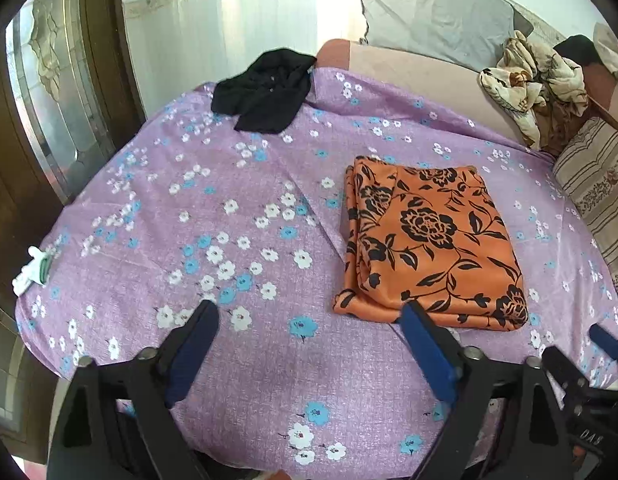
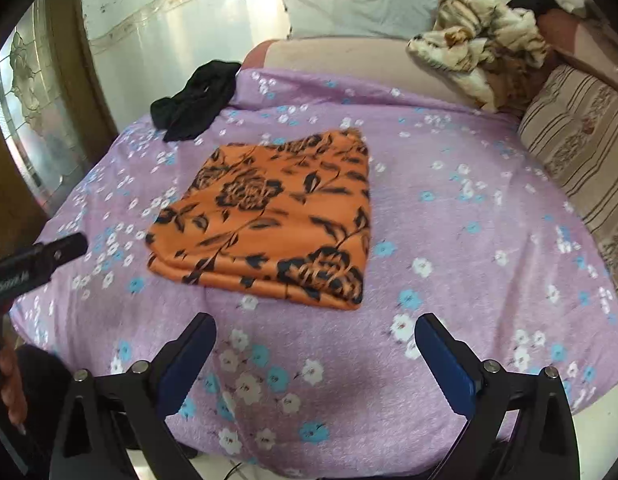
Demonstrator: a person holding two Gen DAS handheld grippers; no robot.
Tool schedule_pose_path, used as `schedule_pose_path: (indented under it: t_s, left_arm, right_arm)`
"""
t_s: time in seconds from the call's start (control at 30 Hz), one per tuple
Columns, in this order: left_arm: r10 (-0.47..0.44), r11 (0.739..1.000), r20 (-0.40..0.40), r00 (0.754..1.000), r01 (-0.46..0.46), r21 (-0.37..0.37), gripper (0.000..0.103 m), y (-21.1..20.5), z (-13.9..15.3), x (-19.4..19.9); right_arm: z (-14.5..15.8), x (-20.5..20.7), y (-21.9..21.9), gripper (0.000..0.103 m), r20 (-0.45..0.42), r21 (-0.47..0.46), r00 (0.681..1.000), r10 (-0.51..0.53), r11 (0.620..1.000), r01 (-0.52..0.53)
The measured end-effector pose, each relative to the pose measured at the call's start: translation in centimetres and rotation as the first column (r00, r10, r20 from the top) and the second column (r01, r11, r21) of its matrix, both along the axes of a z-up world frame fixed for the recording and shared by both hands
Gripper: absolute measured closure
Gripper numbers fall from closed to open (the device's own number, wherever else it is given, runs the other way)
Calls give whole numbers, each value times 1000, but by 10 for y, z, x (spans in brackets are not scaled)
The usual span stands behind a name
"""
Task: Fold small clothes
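Observation:
A folded orange cloth with a black flower print (image 1: 429,240) (image 2: 269,220) lies flat on the purple flowered bedsheet (image 1: 229,184) (image 2: 469,240). My left gripper (image 1: 309,314) is open just short of the cloth's near edge, and its right finger (image 1: 425,348) reaches close to the near left corner. Nothing is between its fingers. My right gripper (image 2: 315,322) is open too, over bare sheet a little in front of the cloth. A crumpled black garment (image 1: 265,92) (image 2: 197,100) lies at the sheet's far left corner.
A striped cushion (image 1: 597,184) (image 2: 581,144) borders the bed on the right. A rumpled beige blanket (image 1: 533,76) (image 2: 481,40) and a grey pillow (image 1: 429,8) lie at the back. A small white object (image 1: 31,270) rests at the sheet's left edge. A wooden door (image 1: 13,208) stands left.

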State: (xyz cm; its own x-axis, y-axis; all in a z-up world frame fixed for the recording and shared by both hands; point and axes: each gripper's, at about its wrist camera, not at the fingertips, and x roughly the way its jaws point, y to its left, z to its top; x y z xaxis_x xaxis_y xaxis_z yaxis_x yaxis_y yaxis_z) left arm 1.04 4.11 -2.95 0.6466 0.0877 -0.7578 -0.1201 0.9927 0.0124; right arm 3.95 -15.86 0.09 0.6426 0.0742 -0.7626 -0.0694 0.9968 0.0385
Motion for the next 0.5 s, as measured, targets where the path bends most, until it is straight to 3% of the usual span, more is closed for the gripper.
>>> schedule_pose_path:
  t_s: [0.2,0.5]
  left_arm:
    - [-20,1000,14,1000,19,18,5,-7,10,0]
    - [-47,999,10,999,47,13,5,-14,18,0]
  right_arm:
    - [15,4,4,1,39,-39,998,-52,998,53]
    - [23,5,11,1,42,-57,999,-34,998,36]
